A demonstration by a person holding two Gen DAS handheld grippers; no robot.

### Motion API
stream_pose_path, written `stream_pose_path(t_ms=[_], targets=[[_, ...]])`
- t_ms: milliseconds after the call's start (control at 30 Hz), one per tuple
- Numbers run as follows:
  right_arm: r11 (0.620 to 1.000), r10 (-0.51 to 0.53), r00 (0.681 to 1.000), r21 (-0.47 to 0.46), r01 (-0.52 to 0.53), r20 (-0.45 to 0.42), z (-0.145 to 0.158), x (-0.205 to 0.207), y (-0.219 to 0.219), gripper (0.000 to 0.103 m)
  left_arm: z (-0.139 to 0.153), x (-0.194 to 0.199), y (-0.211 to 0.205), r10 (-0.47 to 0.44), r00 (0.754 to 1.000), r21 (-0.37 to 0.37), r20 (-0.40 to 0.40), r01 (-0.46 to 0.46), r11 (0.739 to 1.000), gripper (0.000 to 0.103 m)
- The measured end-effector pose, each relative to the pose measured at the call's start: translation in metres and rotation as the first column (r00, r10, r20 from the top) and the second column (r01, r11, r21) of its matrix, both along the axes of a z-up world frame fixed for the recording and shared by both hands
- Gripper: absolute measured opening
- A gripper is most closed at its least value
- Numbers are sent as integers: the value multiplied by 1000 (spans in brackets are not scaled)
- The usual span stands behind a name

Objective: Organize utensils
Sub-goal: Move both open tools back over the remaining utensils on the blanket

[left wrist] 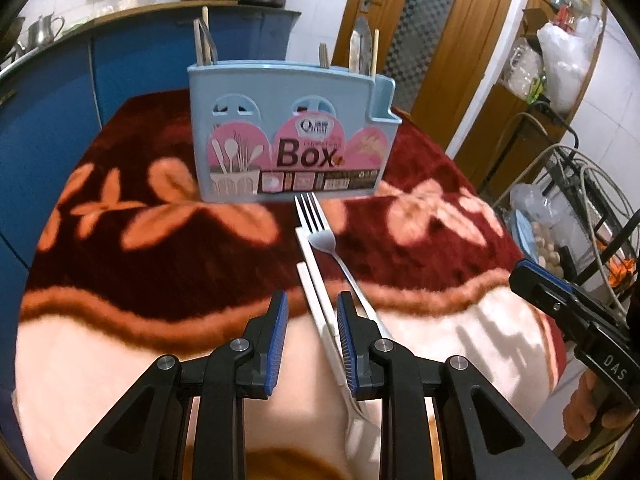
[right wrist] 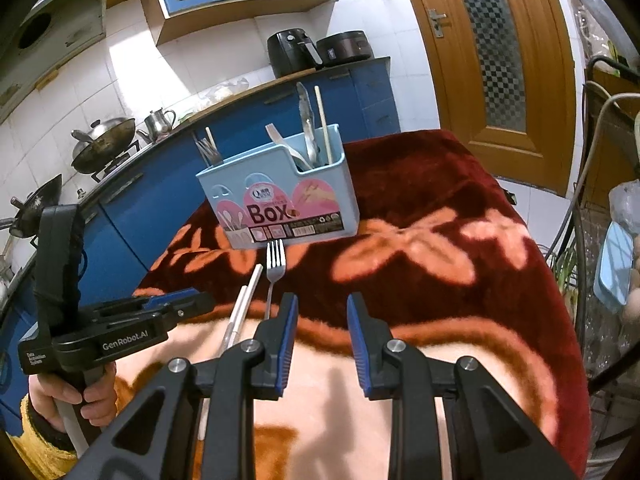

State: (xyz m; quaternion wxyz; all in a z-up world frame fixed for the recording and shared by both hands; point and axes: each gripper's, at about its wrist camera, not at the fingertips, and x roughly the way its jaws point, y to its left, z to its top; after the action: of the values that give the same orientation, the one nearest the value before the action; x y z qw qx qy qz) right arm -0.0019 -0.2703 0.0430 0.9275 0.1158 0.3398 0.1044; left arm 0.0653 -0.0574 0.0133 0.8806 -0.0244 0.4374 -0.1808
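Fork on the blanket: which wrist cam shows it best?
Left wrist: the fork runs nearly whole, tines by the blue box, handle passing under the left gripper. Right wrist shows tines and neck; its own finger hides the handle.

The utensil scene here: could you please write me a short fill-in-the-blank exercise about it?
1. The fork lies with its tines toward the light ____ utensil box.
2. Beside the fork lie two white ____.
3. Both grippers' pads are coloured ____.
4. The left gripper holds ____.

Missing words: blue; chopsticks; blue; nothing
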Motion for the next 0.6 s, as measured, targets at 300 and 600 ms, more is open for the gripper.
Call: stream_pose_path(t_ms=[300,600], targets=[[1000,-4,1000,30,5,-31,-14,1,-9,29,-15,3,-7,-10,999,19,-48,11,1000,25],[999,-3,999,43,5,-45,-21,3,-11,29,-26,1,-3,-11,997,51,-77,15,999,28]])
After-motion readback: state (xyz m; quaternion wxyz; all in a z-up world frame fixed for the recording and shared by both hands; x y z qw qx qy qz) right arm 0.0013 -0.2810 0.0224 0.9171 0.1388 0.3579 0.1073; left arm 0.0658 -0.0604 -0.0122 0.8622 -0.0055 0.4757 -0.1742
